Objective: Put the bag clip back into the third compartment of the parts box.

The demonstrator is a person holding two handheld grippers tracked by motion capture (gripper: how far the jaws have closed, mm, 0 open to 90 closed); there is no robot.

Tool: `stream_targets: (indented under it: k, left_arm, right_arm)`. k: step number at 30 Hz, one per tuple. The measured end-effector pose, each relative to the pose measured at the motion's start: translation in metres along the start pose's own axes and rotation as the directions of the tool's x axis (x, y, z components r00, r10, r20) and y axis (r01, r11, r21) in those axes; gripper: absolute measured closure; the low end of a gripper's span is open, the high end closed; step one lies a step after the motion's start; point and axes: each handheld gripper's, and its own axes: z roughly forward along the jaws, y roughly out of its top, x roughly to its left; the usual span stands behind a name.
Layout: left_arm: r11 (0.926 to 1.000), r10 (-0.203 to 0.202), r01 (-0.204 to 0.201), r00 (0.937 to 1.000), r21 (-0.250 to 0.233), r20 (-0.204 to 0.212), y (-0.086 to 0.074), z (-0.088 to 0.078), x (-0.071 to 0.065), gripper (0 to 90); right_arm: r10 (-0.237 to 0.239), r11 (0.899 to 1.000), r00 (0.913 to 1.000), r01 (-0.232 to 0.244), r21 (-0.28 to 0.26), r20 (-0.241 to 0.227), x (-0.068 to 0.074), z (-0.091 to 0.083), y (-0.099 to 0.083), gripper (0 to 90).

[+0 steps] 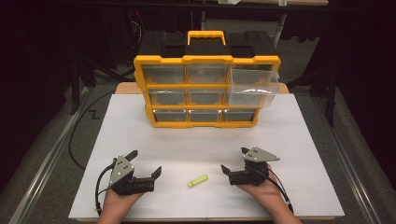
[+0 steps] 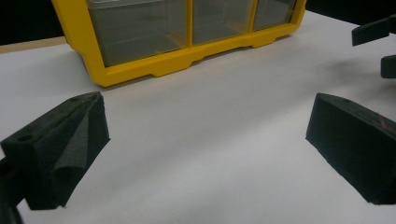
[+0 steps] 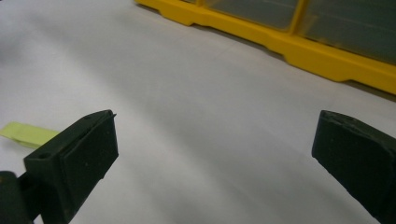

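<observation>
Now I hold my left tongs (image 1: 145, 164) and my right tongs (image 1: 235, 159) low over the white board (image 1: 289, 140), one in each hand. Both are wide apart at the jaws and nothing is between them.

Between my two tongs lies a little yellow-green stick (image 1: 198, 180). It lies flat on the board, a bit tilted. It is near my right tongs, on their inner side, and a bit farther from my left tongs. Neither one touches it. In the right gripper view the stick (image 3: 25, 134) peeks out just behind the jaw at that view's left.

Ahead of both tongs, well apart from them, stands a yellow box (image 1: 206, 84) full of clear drawers. It has a yellow handle (image 1: 206, 36) on top. One big drawer (image 1: 252, 85) at the top, ahead of my right tongs, sticks out a bit from the others. In the left gripper view I see the bottom edge of the box (image 2: 182, 63) past my jaws, and the tips of my right tongs (image 2: 379, 49) off to the side. In the right gripper view the bottom edge of the box (image 3: 299, 49) runs across the far side.

My left hand (image 1: 119, 203) and my right hand (image 1: 256, 190) rest near the close edge of the board.
</observation>
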Motion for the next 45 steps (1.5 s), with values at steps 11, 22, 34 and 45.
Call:
stream_targets:
  k: [11, 22, 34, 45]
  left_arm:
    - [1.0000, 0.000, 0.000, 1.0000, -0.007, 0.001, 0.000, 0.000, 0.001, 0.4]
    - [1.0000, 0.002, -0.002, 1.0000, -0.008, 0.005, 0.000, 0.000, 0.001, 0.4]
    - [0.9999, -0.004, 0.005, 0.9999, -0.016, 0.010, 0.000, -0.002, 0.001, 0.4]
    - [0.9994, -0.017, 0.017, 0.9997, -0.031, 0.016, 0.001, -0.005, 0.001, 0.4]
  right_arm:
    - [-0.018, 0.999, 0.9968, 0.021, 0.040, -0.078, 0.020, 0.032, 0.013, 9.3]
    - [-0.010, 0.994, 0.9828, 0.030, 0.106, -0.184, 0.035, 0.055, 0.020, 42.8]
    - [-0.100, 0.970, 0.9589, 0.154, 0.189, -0.265, 0.050, 0.055, 0.016, 90.0]
    - [-0.111, 0.965, 0.9567, 0.168, 0.199, -0.269, 0.053, 0.043, 0.010, 90.0]
